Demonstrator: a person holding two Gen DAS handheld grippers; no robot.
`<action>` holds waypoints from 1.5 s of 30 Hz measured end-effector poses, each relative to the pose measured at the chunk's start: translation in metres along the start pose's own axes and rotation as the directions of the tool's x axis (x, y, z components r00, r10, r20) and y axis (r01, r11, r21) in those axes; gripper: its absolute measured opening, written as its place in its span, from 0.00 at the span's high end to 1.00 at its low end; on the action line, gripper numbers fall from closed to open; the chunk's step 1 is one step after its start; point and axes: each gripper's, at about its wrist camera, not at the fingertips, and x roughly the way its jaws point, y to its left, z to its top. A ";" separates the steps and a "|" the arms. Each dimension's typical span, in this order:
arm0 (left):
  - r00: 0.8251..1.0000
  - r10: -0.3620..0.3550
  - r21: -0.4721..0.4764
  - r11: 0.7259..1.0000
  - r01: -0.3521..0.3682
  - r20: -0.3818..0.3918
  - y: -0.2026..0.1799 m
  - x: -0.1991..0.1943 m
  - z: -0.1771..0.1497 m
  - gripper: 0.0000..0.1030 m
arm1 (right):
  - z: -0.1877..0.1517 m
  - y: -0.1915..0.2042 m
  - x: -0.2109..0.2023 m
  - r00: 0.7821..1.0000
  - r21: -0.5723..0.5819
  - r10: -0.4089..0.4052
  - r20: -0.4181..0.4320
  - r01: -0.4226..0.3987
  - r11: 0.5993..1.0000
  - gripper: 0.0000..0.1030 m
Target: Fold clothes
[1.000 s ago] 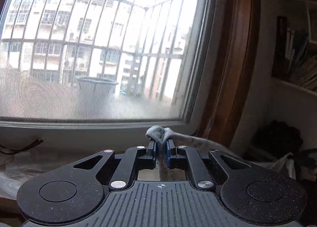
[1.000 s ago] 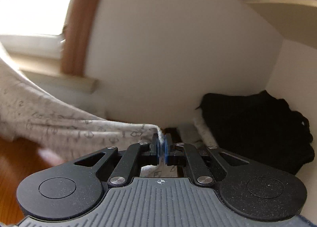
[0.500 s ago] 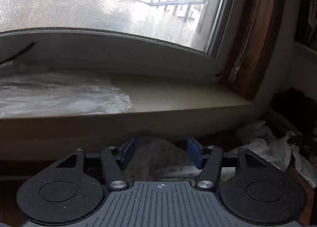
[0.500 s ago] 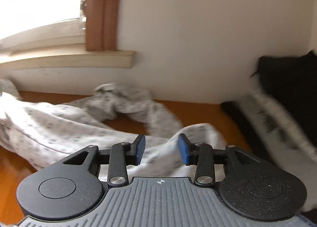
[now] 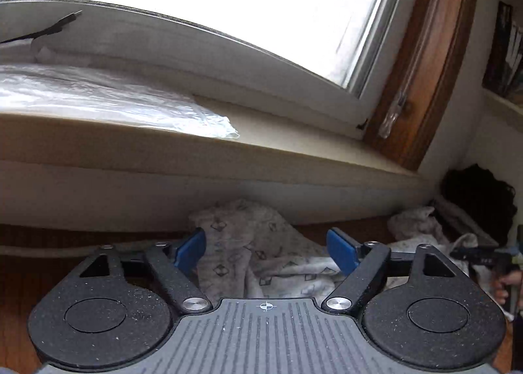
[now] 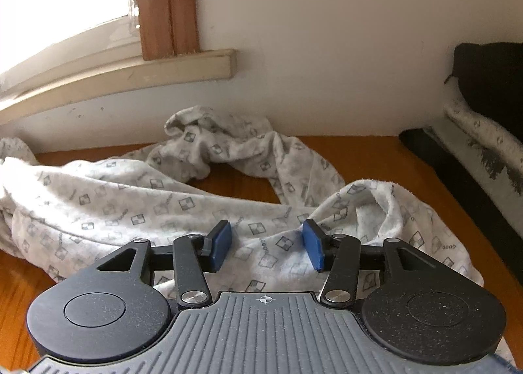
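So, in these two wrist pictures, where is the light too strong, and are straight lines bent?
Left wrist view: the window pane is blown out to plain white, and the cream window sill curves from fisheye distortion. Right wrist view: the window corner is overexposed too, while the white patterned cotton garment on the orange-brown wooden table is sharp and evenly lit.

The wooden table (image 6: 385,161) carried a crumpled white patterned garment (image 6: 163,197) spread across it, and a pile of folded clothes (image 6: 483,132) lay at its right edge.
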 end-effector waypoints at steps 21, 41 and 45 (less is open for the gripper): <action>1.000 0.013 0.031 0.999 -0.013 -0.005 -0.005 0.005 -0.004 0.00 | -0.001 0.007 0.006 0.999 -0.036 0.012 -0.031 -0.013 0.999 0.30; 0.992 0.124 -0.004 0.992 -0.124 -0.012 -0.010 -0.031 -0.018 0.00 | -0.002 0.008 0.007 0.999 -0.035 0.037 -0.034 -0.039 0.999 0.22; 0.988 0.152 -0.018 0.988 -0.153 -0.029 -0.024 -0.047 -0.032 0.00 | -0.002 0.009 0.008 0.999 -0.043 0.032 -0.036 -0.034 0.999 0.22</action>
